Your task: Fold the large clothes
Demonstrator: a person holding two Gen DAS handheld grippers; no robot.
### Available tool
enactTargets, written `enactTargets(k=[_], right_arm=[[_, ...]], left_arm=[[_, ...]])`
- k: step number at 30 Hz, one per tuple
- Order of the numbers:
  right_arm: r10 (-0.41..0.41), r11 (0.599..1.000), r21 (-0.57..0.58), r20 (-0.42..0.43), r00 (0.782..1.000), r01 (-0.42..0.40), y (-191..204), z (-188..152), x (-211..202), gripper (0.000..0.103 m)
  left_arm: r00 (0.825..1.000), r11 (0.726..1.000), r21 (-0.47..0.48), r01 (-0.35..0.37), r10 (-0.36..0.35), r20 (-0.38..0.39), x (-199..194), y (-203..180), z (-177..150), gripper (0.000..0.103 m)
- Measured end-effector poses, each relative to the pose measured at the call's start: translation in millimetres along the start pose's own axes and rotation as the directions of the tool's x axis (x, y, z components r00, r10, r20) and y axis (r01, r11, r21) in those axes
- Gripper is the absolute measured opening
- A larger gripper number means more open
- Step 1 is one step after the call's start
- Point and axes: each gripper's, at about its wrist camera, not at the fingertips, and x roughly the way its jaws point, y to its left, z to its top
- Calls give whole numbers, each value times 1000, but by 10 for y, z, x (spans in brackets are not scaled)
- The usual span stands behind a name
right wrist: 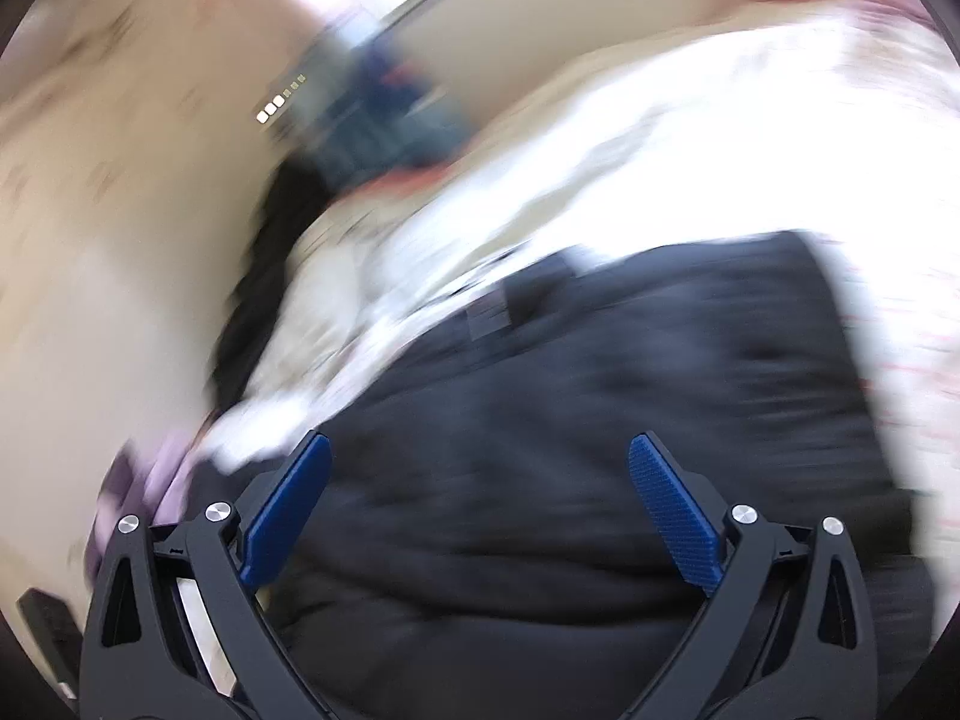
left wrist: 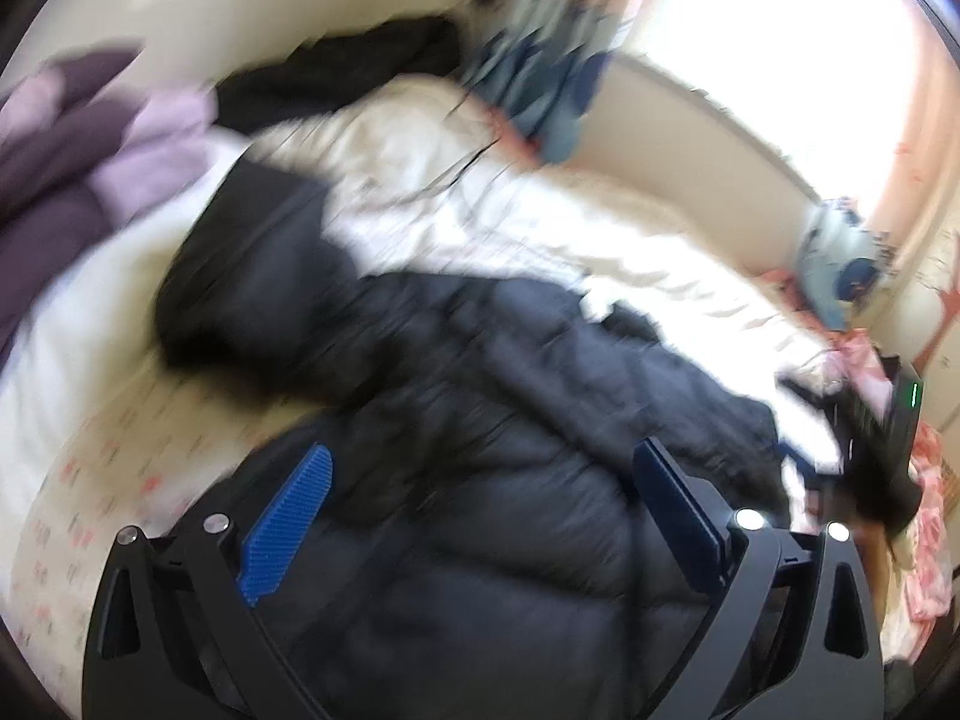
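Both tools were spread wide and gripped nothing. The left tool [left wrist: 480,516] hovered above a black quilted puffer jacket [left wrist: 480,396] lying rumpled on a white-sheeted bed [left wrist: 456,210]. The right tool [right wrist: 480,510] hung over the same jacket [right wrist: 630,420]. Motion blur smeared both views, leaving the blue-grey clothes [left wrist: 540,90] beyond hard to make out.

A bed [left wrist: 78,360] covered in pale bedding is seen, blurred, with a black padded jacket [left wrist: 480,420] spread across it. Purple clothes [left wrist: 72,144] and a black garment [left wrist: 336,69] are piled at its far side.
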Motion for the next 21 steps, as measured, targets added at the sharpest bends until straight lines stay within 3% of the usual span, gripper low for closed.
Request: enactTargets(k=[3, 5, 8, 10, 12, 13, 14, 17, 18, 20, 21], right_arm=[[19, 983, 181, 28, 999, -24, -619, 41, -222, 96], [51, 972, 229, 30, 998, -57, -841, -9, -243, 96], [77, 966, 247, 0, 997, -75, -1034, -117, -145, 96], [71, 954, 294, -40, 997, -56, -1151, -171, -7, 96], [74, 942, 331, -82, 994, -43, -1177, -211, 81, 96], [70, 946, 323, -85, 994, -39, -1175, -207, 97, 96], [65, 954, 297, -102, 993, -32, -1129, -215, 103, 96], [57, 957, 289, -119, 991, -20, -1085, -210, 123, 96], [62, 953, 300, -117, 991, -25, -1087, -203, 151, 96], [83, 944, 327, -113, 990, -42, -1132, -205, 134, 96], [89, 940, 338, -111, 990, -47, -1152, -207, 132, 96]], left_arm=[[1000, 995, 100, 9, -9, 4, 308, -407, 181, 96], [999, 985, 171, 30, -26, -26, 599, -676, 285, 96], [994, 974, 225, -33, 56, -97, 1081, -878, 321, 96], [975, 975, 216, -48, 93, -203, 1451, -862, 274, 96], [928, 986, 150, -73, 122, -352, 1912, -675, 143, 96], [910, 988, 129, -88, 133, -392, 2066, -589, 76, 96], [904, 987, 129, -95, 140, -404, 2142, -536, 20, 96], [913, 979, 181, -89, 153, -379, 2012, -568, 7, 96], [925, 968, 234, -88, 167, -341, 1820, -590, 37, 96], [947, 917, 376, -130, 228, -227, 1442, -612, 67, 96], [953, 861, 474, -186, 276, -128, 1205, -631, 56, 96]])
